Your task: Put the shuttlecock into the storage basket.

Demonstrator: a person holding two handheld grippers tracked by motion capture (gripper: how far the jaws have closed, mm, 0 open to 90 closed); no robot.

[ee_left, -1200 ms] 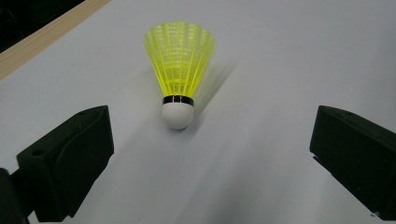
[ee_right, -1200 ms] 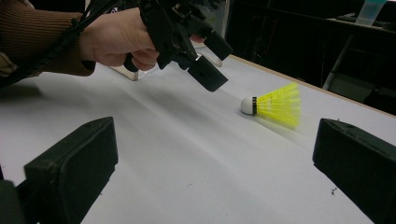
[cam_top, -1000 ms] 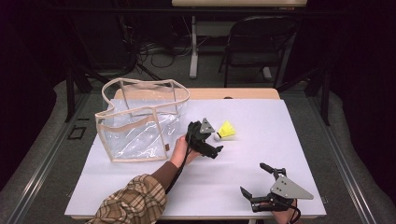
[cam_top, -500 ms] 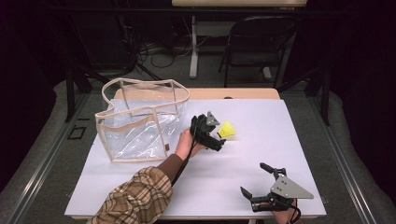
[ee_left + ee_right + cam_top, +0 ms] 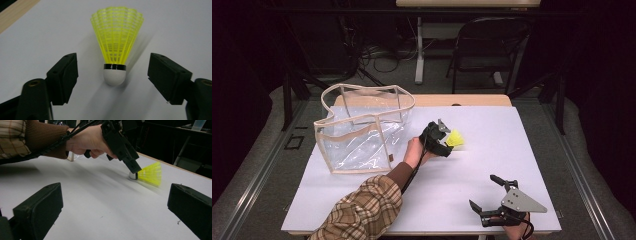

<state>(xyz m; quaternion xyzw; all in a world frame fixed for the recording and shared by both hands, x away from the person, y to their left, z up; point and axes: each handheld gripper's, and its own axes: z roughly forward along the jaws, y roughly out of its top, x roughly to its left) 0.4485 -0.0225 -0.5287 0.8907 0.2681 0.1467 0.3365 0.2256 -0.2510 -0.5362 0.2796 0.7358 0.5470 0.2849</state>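
Since a second ago, the left gripper (image 5: 446, 141) has moved forward up to the yellow shuttlecock (image 5: 455, 138), which lies on its side on the white table (image 5: 492, 150), right of the clear bag (image 5: 362, 130). Its long axis runs away from the gripper: white cork (image 5: 114, 76) toward the jaws, skirt fanning away, toward the table's right. Left jaws stand wide apart on either side of the cork, not touching. The right gripper (image 5: 492, 200) rests near the front edge, jaws spread, holding nothing.
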